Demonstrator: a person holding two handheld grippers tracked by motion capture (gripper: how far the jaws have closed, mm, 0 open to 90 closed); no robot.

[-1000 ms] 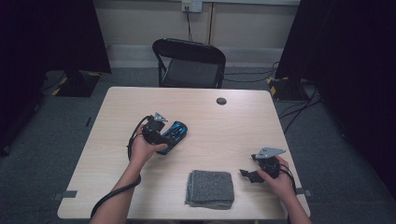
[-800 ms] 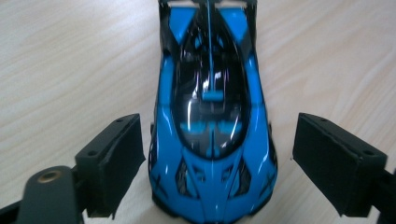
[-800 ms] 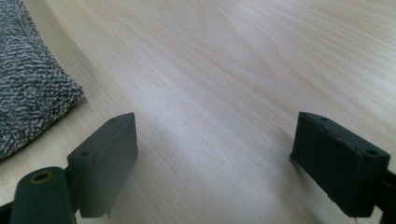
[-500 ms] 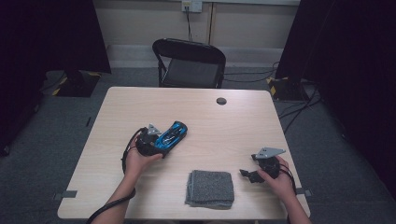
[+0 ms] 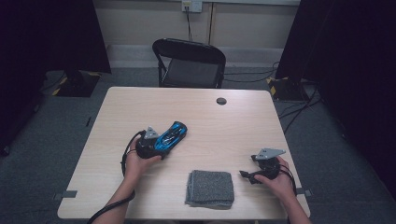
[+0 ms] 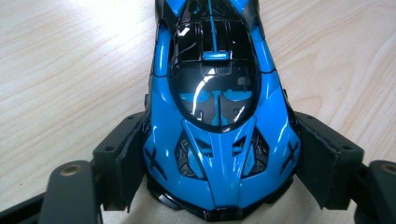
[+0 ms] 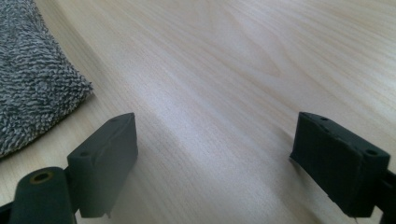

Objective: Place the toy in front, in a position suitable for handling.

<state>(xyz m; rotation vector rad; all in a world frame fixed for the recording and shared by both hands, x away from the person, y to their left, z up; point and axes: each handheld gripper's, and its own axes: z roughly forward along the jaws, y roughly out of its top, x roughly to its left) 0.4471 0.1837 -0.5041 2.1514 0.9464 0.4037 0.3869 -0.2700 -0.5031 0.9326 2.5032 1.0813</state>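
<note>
While the left gripper (image 5: 156,145) is lowered near the desk's (image 5: 243,126) left edge, its jaws have just been closing around the blue toy car (image 6: 217,116), apparently touching its sides. The right gripper (image 5: 254,175) is held open, empty, beside the grey cloth (image 5: 210,187).

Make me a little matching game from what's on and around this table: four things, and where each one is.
Things:
1. blue toy car
2. grey cloth
3. black chair
4. right gripper

Places:
A. behind the table's far edge
B. near the table's front edge, in the middle
C. between the left gripper's jaws
D. just right of the cloth, jaws open with nothing between them

Pairs: 1-C, 2-B, 3-A, 4-D
</note>
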